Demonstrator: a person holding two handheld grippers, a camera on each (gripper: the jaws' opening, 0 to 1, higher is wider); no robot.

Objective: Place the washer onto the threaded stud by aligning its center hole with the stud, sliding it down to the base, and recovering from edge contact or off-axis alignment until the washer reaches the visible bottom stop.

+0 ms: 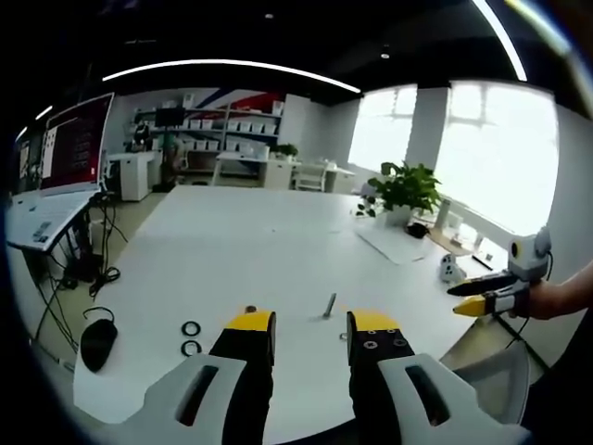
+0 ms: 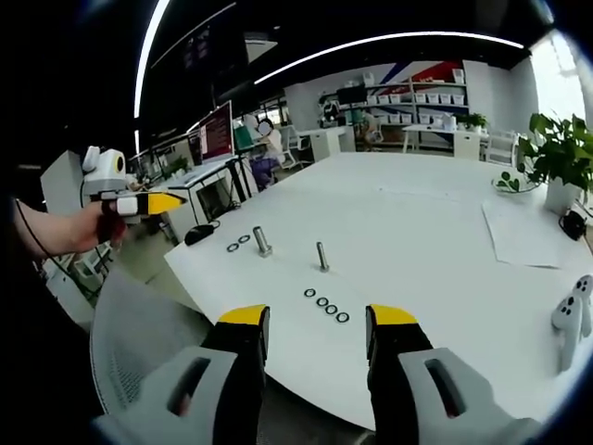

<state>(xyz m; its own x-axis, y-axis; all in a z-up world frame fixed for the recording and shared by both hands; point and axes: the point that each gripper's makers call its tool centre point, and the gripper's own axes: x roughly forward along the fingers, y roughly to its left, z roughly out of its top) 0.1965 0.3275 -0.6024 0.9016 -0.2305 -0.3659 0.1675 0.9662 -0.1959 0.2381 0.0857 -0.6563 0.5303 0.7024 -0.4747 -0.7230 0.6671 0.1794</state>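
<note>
A: Washers (image 2: 325,303) sit in a row of four on the bench (image 2: 417,232), just in front of the thin stud (image 2: 321,255); two more (image 2: 237,243) lie beside a fatter bolt (image 2: 262,241).

B: Jaws?

A: Right gripper (image 2: 315,338) apart, empty, hovering off the bench edge. Left gripper (image 1: 310,338) also apart, empty; the other gripper (image 1: 482,298) seen from it looks nearly closed, can't confirm.

B: Tip for the pick?

A: Probably pinch one washer by its rim, keep it flat, center the hole over the stud tip before lowering.
</note>
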